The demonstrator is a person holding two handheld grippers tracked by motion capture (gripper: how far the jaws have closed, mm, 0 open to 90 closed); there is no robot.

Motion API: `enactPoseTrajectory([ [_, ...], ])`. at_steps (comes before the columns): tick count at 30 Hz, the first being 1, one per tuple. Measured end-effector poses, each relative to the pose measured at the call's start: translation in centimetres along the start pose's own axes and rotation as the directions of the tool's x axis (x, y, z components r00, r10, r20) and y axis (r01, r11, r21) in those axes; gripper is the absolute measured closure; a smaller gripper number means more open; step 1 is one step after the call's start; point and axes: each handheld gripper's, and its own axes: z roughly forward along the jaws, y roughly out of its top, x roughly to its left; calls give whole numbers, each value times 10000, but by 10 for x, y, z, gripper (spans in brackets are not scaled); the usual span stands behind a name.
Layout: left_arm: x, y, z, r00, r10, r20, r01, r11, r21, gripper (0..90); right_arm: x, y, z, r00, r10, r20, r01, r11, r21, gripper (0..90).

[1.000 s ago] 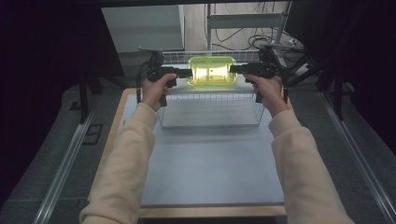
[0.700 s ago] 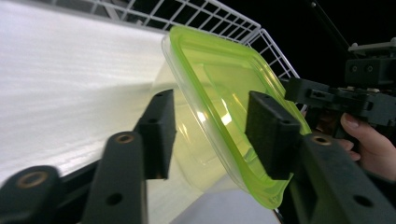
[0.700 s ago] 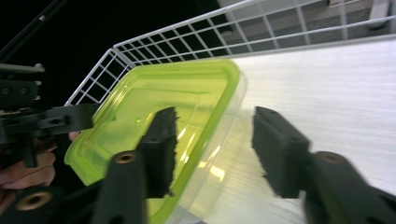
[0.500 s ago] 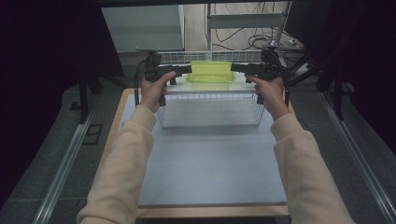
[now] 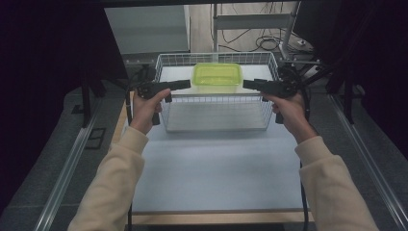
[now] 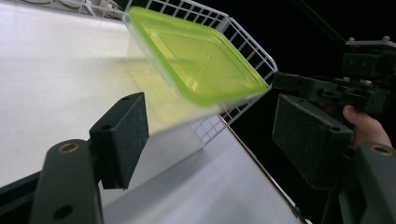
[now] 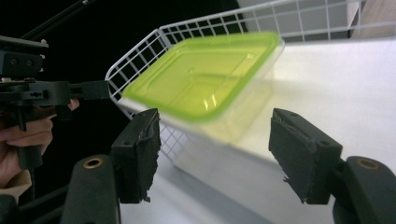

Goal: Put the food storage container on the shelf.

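A clear plastic container with a lime-green lid [image 5: 217, 76] is over the back half of a white wire basket [image 5: 216, 103], and nothing grips it. My left gripper [image 5: 180, 85] is just left of it and my right gripper [image 5: 252, 85] just right, both level with the basket's rim and a small gap away. In the left gripper view the container [image 6: 196, 56] is tilted and blurred beyond the open left gripper [image 6: 215, 135]. Similarly, the right gripper view has the container [image 7: 205, 79] past the open right gripper [image 7: 219, 154].
The basket stands at the far end of a pale blue mat [image 5: 216, 168] on a wooden table. Dark curtains flank both sides. Cables and a metal frame [image 5: 255, 21] lie behind the basket. The other gripper [image 6: 327, 88] shows in each gripper view.
Both grippers were pressed against the container's ends above the basket. They have since drawn apart and let it go, and it sits slightly lower.
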Motion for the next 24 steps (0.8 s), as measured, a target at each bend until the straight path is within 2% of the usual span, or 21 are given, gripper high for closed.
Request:
enactPoseTrajectory([
  [1,0,0,0,10000,0,0,0,10000,0,260,0,-4,-3,10000,-25,-78,25,10000,0,337],
  [2,-4,-10,-4,9998,167,60,-168,9998,97,258,0,-8,-6,9998,-50,-193,50,10000,-14,336],
  [3,-4,-10,-4,9998,167,60,-168,9998,97,258,0,-12,-9,9997,-63,-255,64,10000,16,334],
  [4,-8,-21,-10,9996,234,144,-234,9997,30,259,0,-17,-12,9994,-94,-324,94,10000,-27,334],
  [5,-8,-21,-10,9996,234,144,-234,9997,30,258,1,-22,-15,9991,-130,-400,129,9999,-27,334],
  [7,-12,-39,-18,9981,558,244,-560,9984,76,259,1,-32,-20,9985,-226,-504,228,9997,27,334],
  [8,-12,-39,-18,9981,558,244,-560,9984,76,259,1,-32,-20,9985,-226,-504,228,9997,27,334],
  [9,-13,-52,-23,9969,715,315,-718,9974,93,259,2,-44,-26,9977,-404,-546,408,9991,63,334],
  [10,-13,-52,-23,9969,715,315,-718,9974,93,259,3,-50,-29,9972,-483,-577,489,9988,99,334],
  [11,-14,-66,-26,9964,763,357,-768,9970,118,259,3,-56,-31,9965,-554,-620,561,9984,107,334],
  [12,-14,-66,-26,9964,763,357,-768,9970,118,260,3,-56,-31,9965,-554,-620,561,9984,107,334],
  [13,-14,-80,-28,9957,835,394,-844,9962,208,260,5,-68,-36,9953,-754,-605,765,9969,162,334],
  [14,-14,-87,-29,9955,861,402,-871,9959,249,260,6,-74,-38,9946,-839,-609,853,9962,195,334],
  [15,-14,-87,-29,9955,861,402,-871,9959,249,260,6,-74,-38,9946,-839,-609,853,9962,195,334],
  [18,-12,-113,-30,9949,980,257,-991,9941,448,260,8,-97,-43,9921,-1043,-695,1065,9939,285,331],
  [24,-7,-151,-31,9938,1103,110,-1108,9903,840,262,8,-137,-47,9890,-1324,-654,1356,9897,457,319],
])
